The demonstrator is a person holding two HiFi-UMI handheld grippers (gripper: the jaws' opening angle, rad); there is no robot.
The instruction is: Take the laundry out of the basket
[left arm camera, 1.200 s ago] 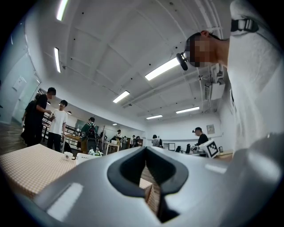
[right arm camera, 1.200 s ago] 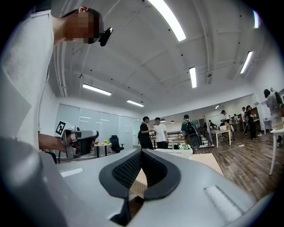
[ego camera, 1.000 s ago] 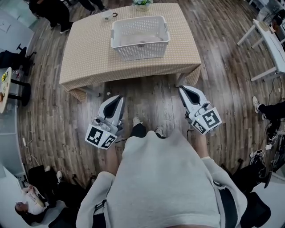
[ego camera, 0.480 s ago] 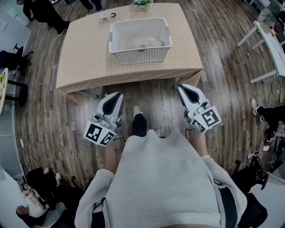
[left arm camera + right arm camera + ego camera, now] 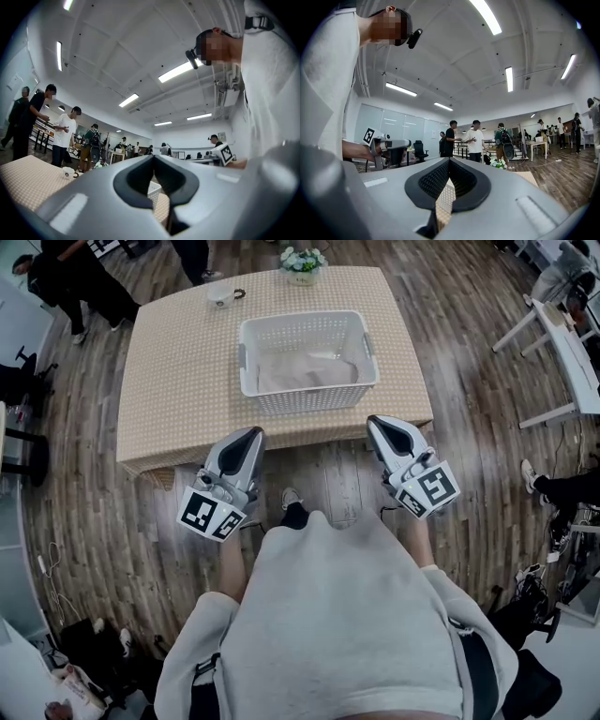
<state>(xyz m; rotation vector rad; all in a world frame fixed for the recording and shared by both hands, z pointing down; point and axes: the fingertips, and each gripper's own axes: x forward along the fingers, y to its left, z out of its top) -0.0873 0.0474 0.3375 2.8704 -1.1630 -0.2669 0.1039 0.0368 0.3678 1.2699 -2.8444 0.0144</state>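
Observation:
A white slatted laundry basket (image 5: pixel 305 362) stands on a table with a beige checked cloth (image 5: pixel 178 381). Beige laundry (image 5: pixel 309 371) lies in its bottom. My left gripper (image 5: pixel 251 433) hovers at the table's near edge, short of the basket's left front corner, shut and empty. My right gripper (image 5: pixel 375 421) is level with it, short of the basket's right front corner, also shut with nothing in it. In the left gripper view the closed left gripper (image 5: pixel 153 157) points over the table, and a bit of the basket (image 5: pixel 153 188) shows through the jaw gap. The right gripper (image 5: pixel 449 161) shows the checked cloth behind it.
A white mug (image 5: pixel 222 296) and a small flower pot (image 5: pixel 303 263) sit at the table's far edge. People stand beyond the far left corner (image 5: pixel 66 277). A white desk (image 5: pixel 562 334) is at the right. My feet (image 5: pixel 291 507) are on the wooden floor just before the table.
I have stepped toward the table, so the basket sits closer. Both grippers have moved forward from over the floor to the table's near edge, still shut.

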